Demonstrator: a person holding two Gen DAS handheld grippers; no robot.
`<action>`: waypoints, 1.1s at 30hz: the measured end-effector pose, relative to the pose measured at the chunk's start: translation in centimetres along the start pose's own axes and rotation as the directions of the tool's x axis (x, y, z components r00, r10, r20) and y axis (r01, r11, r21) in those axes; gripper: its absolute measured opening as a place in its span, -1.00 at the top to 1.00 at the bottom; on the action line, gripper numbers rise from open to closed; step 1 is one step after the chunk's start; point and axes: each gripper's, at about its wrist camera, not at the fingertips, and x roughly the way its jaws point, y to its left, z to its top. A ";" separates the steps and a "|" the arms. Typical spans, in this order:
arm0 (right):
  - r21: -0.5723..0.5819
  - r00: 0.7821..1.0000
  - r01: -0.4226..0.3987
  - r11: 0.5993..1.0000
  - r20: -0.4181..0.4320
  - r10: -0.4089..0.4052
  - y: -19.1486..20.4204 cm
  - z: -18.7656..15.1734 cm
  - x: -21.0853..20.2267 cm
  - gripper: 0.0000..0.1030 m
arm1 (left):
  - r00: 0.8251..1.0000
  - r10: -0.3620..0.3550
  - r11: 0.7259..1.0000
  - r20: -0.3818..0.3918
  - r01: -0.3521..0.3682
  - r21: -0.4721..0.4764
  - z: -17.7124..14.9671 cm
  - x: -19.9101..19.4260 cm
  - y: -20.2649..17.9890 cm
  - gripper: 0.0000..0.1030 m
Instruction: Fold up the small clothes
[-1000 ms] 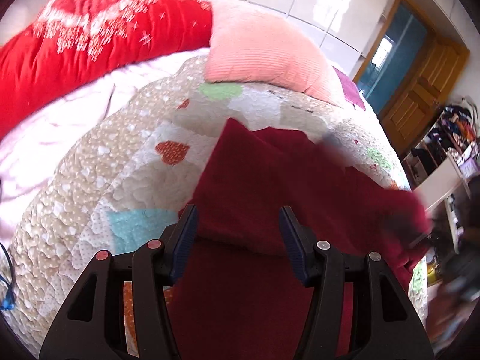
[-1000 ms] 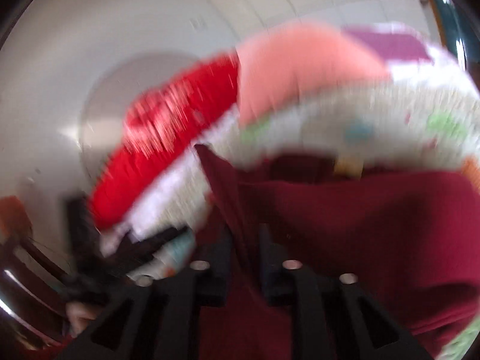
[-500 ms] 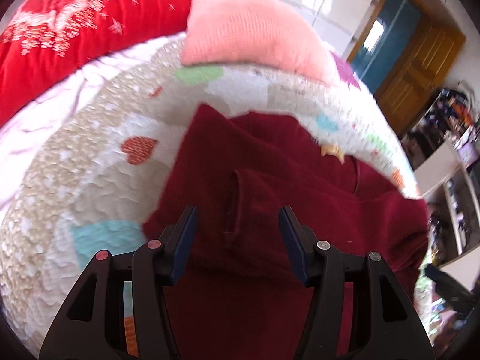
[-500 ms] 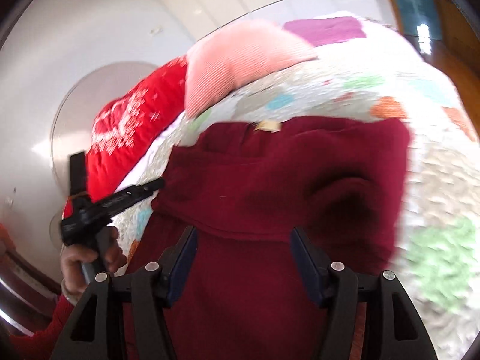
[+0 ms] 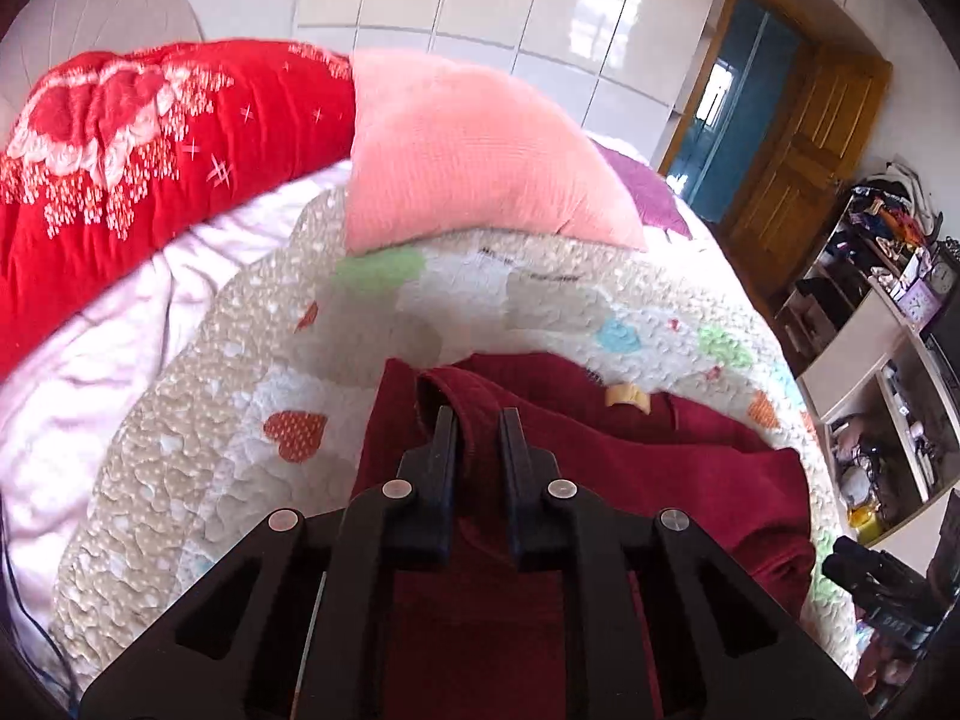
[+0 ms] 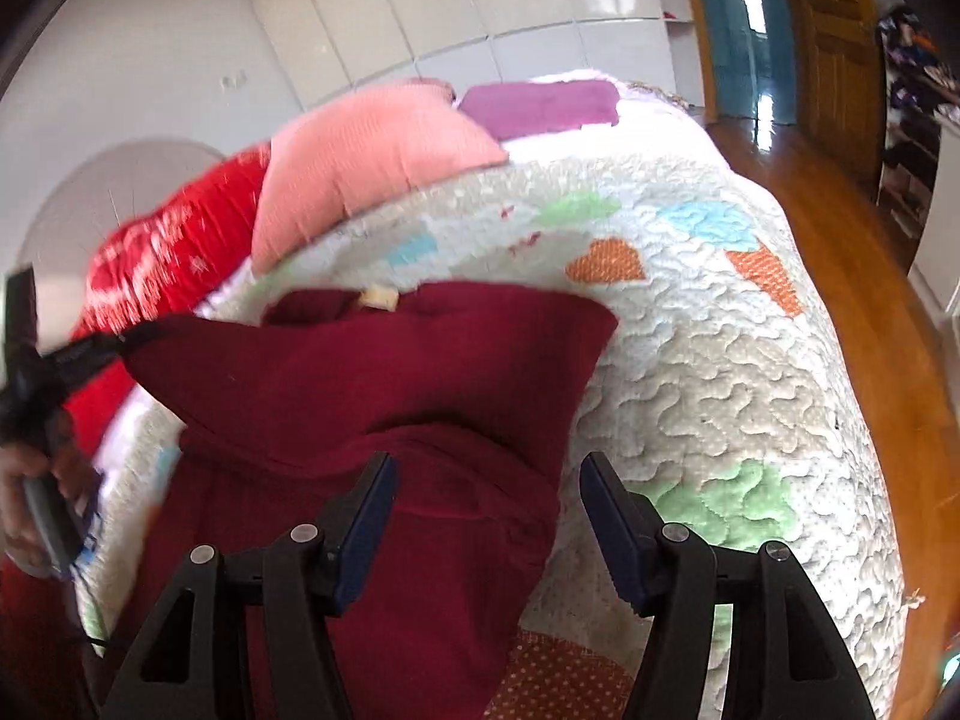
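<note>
1. the dark red garment (image 5: pixel 630 468) lies partly folded on the patchwork quilt (image 5: pixel 198 438).
2. the left gripper (image 5: pixel 477 420) has its fingers together on a raised ridge at the garment's left edge, seemingly to carry that side over.
3. the right gripper (image 6: pixel 483 480) hovers above the garment's right part, fingers apart and holding nothing.
4. beyond the garment sits a pink pillow (image 5: pixel 468 156), with a red blanket (image 5: pixel 144 138) left of it; neither blocks the fold.
</note>
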 end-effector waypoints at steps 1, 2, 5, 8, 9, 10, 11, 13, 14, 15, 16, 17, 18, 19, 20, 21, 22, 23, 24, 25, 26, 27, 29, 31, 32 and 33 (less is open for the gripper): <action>-0.039 1.000 0.012 0.999 -0.011 -0.012 0.7 -0.1 0.7 -0.19 | 1.000 0.003 1.000 -0.022 -0.003 -0.011 -0.4 0.6 0.4 0.78; -0.093 0.999 0.037 0.995 -0.023 -0.040 1.5 -0.3 1.5 -0.14 | 0.999 0.008 1.000 -0.038 -0.008 -0.016 -0.6 1.2 0.7 0.78; -0.238 0.976 0.212 0.948 0.008 -0.217 2.9 -1.0 3.7 0.73 | 0.997 0.026 0.999 -0.067 -0.028 -0.030 -1.7 2.4 1.1 0.78; -0.171 0.986 0.166 0.971 0.008 -0.167 1.5 -1.0 2.5 0.76 | 0.998 0.025 0.999 -0.064 -0.028 -0.040 -1.9 2.7 1.4 0.78; -0.171 0.988 0.153 0.973 0.020 -0.151 1.3 -1.2 1.4 0.77 | 0.998 0.031 0.999 -0.053 -0.033 -0.035 -1.9 2.5 1.5 0.78; -0.184 0.989 0.148 0.972 0.028 -0.145 1.2 -1.5 0.6 0.77 | 0.998 0.044 0.999 -0.045 -0.045 -0.029 -2.0 2.5 1.6 0.78; -0.203 0.990 0.143 0.969 0.016 -0.142 1.2 -2.0 0.2 0.77 | 0.998 0.052 0.998 -0.047 -0.053 -0.024 -2.1 2.7 1.6 0.78; -0.233 0.983 0.146 0.961 -0.073 -0.167 0.5 -3.4 1.5 0.77 | 0.995 0.067 0.997 -0.073 -0.069 -0.024 -2.7 3.6 1.9 0.78; -0.245 0.973 0.159 0.956 -0.125 -0.194 0.2 -4.0 2.5 0.77 | 0.993 0.075 0.996 -0.092 -0.078 -0.031 -3.1 4.1 2.2 0.78; -0.252 0.966 0.157 0.955 -0.164 -0.202 -0.1 -4.5 2.9 0.77 | 0.990 0.086 0.995 -0.112 -0.091 -0.038 -3.4 4.5 2.5 0.78; -0.236 0.972 0.142 0.961 -0.148 -0.180 -0.4 -4.5 2.1 0.77 | 0.987 0.098 0.994 -0.125 -0.104 -0.040 -3.9 4.7 2.8 0.78; -0.208 0.975 0.124 0.970 -0.155 -0.158 -0.6 -4.2 1.2 0.74 | 0.986 0.105 0.993 -0.133 -0.112 -0.043 -4.2 4.7 3.1 0.78; -0.183 0.978 0.103 0.978 -0.158 -0.132 -0.8 -3.8 0.3 0.73 | 0.984 0.107 0.992 -0.144 -0.115 -0.050 -4.4 4.5 3.5 0.78; -0.156 0.986 0.076 0.985 -0.135 -0.097 -0.8 -3.4 -1.0 0.73 | 0.984 0.097 0.992 -0.151 -0.107 -0.060 -4.4 4.2 3.8 0.78; -0.136 0.995 0.050 0.989 -0.079 -0.061 -0.7 -2.6 -2.6 0.71 | 0.985 0.089 0.993 -0.145 -0.099 -0.068 -4.4 3.7 3.9 0.78; -0.127 0.998 0.041 0.991 -0.039 -0.046 -0.4 -2.1 -3.4 0.71 | 0.987 0.094 0.992 -0.128 -0.104 -0.074 -4.2 3.1 4.0 0.78; -0.120 0.999 0.037 0.992 -0.002 -0.037 0.0 -1.4 -4.0 0.71 | 0.988 0.109 0.990 -0.107 -0.118 -0.077 -4.0 2.4 4.0 0.78; -0.121 0.999 0.034 0.992 0.020 -0.032 0.4 -0.8 -4.0 0.71 | 0.989 0.117 0.989 -0.090 -0.125 -0.079 -3.9 1.9 3.9 0.77; -0.129 0.999 0.037 0.991 0.037 -0.032 1.0 -0.1 -3.6 0.71 | 0.990 0.115 0.989 -0.084 -0.122 -0.081 -3.7 1.6 3.7 0.77; -0.137 0.998 0.051 0.989 0.039 -0.046 1.5 0.5 -2.6 0.71 | 0.991 0.109 0.990 -0.079 -0.116 -0.082 -3.6 1.3 3.5 0.75; -0.139 0.997 0.067 0.988 0.034 -0.063 1.9 1.0 -1.4 0.71 | 0.991 0.105 0.991 -0.080 -0.112 -0.079 -3.5 1.2 3.1 0.70; -0.135 0.997 0.082 0.987 0.023 -0.079 2.2 1.3 -0.1 0.71 | 0.991 0.105 0.991 -0.083 -0.111 -0.074 -3.5 1.3 2.9 0.68; -0.118 0.997 0.074 0.990 -0.004 -0.075 2.3 1.7 2.1 0.71 | 0.988 0.117 0.992 -0.097 -0.121 -0.037 -3.9 1.9 1.9 0.64; -0.097 0.990 0.120 0.988 -0.063 -0.127 1.7 1.9 5.0 0.71 | 0.984 0.141 0.990 -0.110 -0.141 0.002 -4.2 3.1 1.2 0.64; -0.094 0.985 0.145 0.985 -0.080 -0.153 1.5 2.0 6.0 0.71 | 0.980 0.164 0.986 -0.114 -0.163 0.024 -4.4 3.7 0.9 0.64; -0.091 0.982 0.162 0.983 -0.086 -0.170 1.0 2.1 6.9 0.71 | 0.976 0.181 0.983 -0.118 -0.178 0.037 -4.6 4.4 0.7 0.64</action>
